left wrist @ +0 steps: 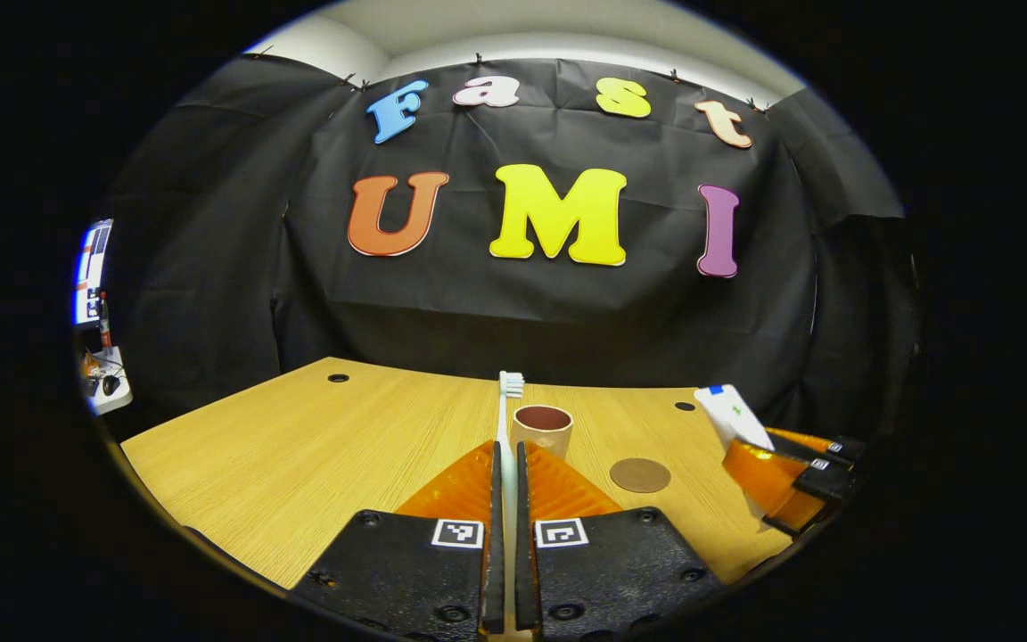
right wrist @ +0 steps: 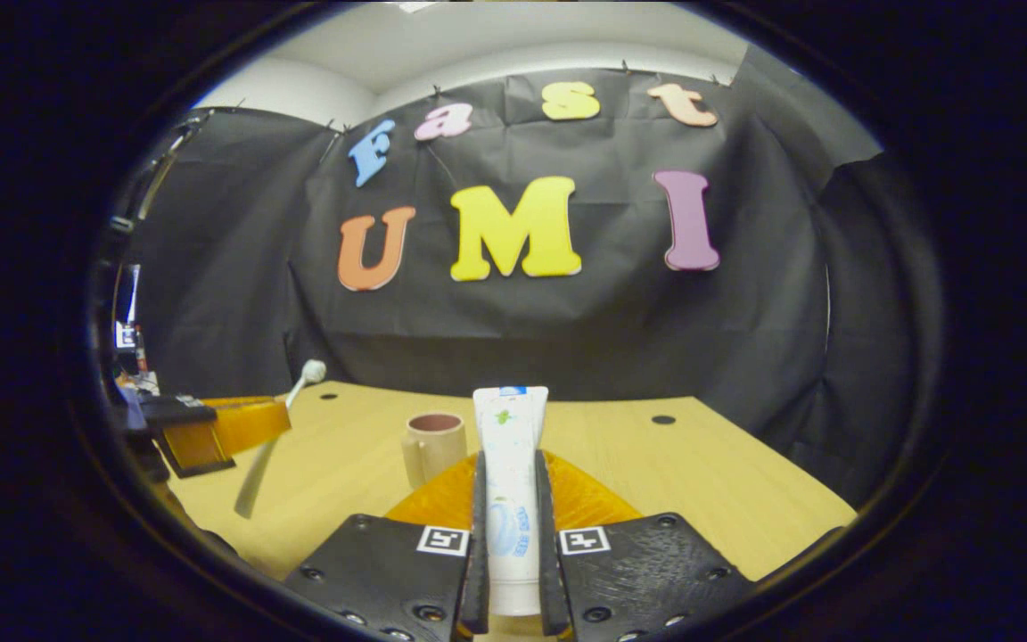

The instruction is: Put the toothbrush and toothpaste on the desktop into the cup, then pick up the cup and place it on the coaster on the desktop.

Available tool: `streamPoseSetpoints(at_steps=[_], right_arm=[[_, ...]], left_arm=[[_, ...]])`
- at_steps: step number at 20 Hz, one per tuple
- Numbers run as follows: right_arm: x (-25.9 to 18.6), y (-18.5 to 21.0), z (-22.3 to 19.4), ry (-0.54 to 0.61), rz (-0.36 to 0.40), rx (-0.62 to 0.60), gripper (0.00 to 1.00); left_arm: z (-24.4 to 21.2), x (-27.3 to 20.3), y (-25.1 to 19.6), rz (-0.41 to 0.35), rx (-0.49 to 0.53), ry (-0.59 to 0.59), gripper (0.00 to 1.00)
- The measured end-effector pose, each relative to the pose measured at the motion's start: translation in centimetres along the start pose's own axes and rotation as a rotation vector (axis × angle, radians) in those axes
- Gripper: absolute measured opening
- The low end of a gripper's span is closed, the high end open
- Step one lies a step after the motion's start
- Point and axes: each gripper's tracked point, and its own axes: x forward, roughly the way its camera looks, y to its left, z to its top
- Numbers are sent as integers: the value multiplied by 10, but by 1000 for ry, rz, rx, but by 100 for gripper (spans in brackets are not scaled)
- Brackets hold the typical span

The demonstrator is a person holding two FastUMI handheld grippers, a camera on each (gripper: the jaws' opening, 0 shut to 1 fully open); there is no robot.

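Toothbrush [left wrist: 507, 428] clamped upright between the left gripper's [left wrist: 506, 464] two fingers, bristled head uppermost, held above the bench [left wrist: 299, 437]; toothpaste [right wrist: 508, 473] tube clamped likewise in the right gripper [right wrist: 508, 499], flat crimped end up, print on the tube too small to read; cup [left wrist: 542, 430] stands open and upright mid-bench, just beyond the toothbrush in the left gripper view; round brown coaster [left wrist: 639, 474] lies flat to the cup's near right, apart from it; square coded markers on both grippers.
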Motion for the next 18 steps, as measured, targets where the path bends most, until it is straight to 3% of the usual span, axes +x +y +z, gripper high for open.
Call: streamPoseSetpoints(at_steps=[5, 12, 18], right_arm=[[-20, 10, 31, -157, -11, -65, 22], [-31, 9, 23, -128, -4, -78, 22], [-29, -9, 23, -113, -31, -36, 22]], left_arm=[[-2, 3, 4, -1, -1, 5, 7], [1, 9, 3, 4, 24, 20, 7], [21, 49, -11, -48, 34, 59, 8]])
